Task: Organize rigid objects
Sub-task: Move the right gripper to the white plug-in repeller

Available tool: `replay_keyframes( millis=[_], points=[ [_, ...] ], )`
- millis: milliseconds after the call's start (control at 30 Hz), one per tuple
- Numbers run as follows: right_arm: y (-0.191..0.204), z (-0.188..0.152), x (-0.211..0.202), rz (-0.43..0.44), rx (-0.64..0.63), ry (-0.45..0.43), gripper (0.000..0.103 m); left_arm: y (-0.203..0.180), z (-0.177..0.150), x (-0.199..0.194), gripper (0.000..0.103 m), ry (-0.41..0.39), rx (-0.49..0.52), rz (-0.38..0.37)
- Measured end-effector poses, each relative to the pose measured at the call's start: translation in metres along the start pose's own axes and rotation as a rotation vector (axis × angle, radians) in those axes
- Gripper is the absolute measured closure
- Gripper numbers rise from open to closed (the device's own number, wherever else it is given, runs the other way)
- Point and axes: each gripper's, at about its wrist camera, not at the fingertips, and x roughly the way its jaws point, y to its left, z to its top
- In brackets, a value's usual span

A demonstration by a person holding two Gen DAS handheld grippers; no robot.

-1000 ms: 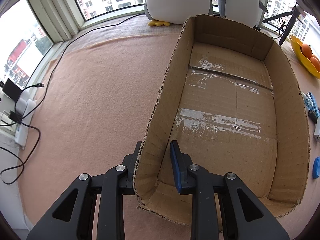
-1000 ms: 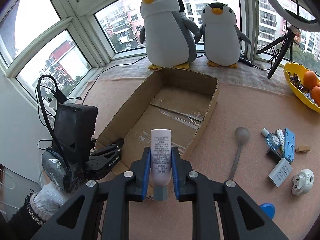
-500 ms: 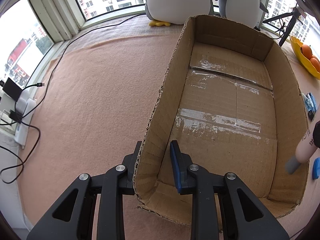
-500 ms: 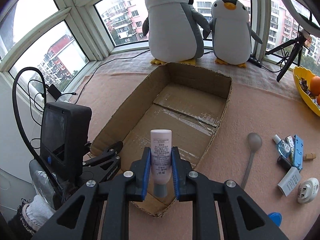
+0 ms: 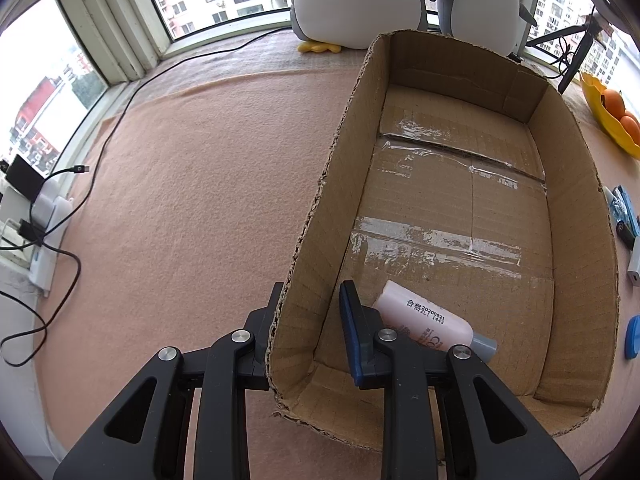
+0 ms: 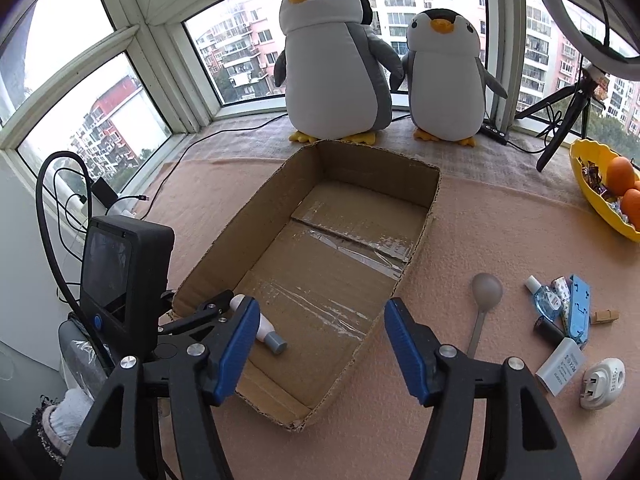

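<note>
An open cardboard box (image 5: 576, 208) lies on the pink felt mat. My left gripper (image 5: 311, 292) is shut on the box's left wall near its front corner, one finger outside and one inside. A pink tube with a grey cap (image 5: 424, 320) lies on the box floor just behind that inner finger. In the right wrist view the same tube (image 6: 266, 330) shows at the box's near-left corner. My right gripper (image 6: 322, 306) hovers over the box's (image 6: 376, 168) front end, its jaws opening with nothing between them.
Right of the box lie a grey spoon (image 6: 484, 300), a small blue bottle (image 6: 544, 300), a blue plastic piece (image 6: 579, 308), a white adapter (image 6: 560, 366) and a round plug (image 6: 602, 382). A yellow fruit bowl (image 6: 600, 196), two plush penguins (image 6: 336, 64) and cables (image 5: 60, 216) line the edges.
The right gripper moved over the box, opened and let go of the pink tube, which now lies on the box floor. The left gripper stayed clamped on the box wall.
</note>
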Motion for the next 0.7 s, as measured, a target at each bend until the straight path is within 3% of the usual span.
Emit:
replay_keyframes(
  millis=[300,700],
  points=[
    [-0.030,-0.008,-0.028,-0.040,0.030,-0.031,0.042,0.000,-0.001,0.000,0.079,0.000,-0.001,0.000],
    [-0.124,-0.052,-0.075,-0.258,0.103,-0.034,0.034,0.001,-0.001,0.001,0.079,0.001,-0.001,0.000]
  ],
)
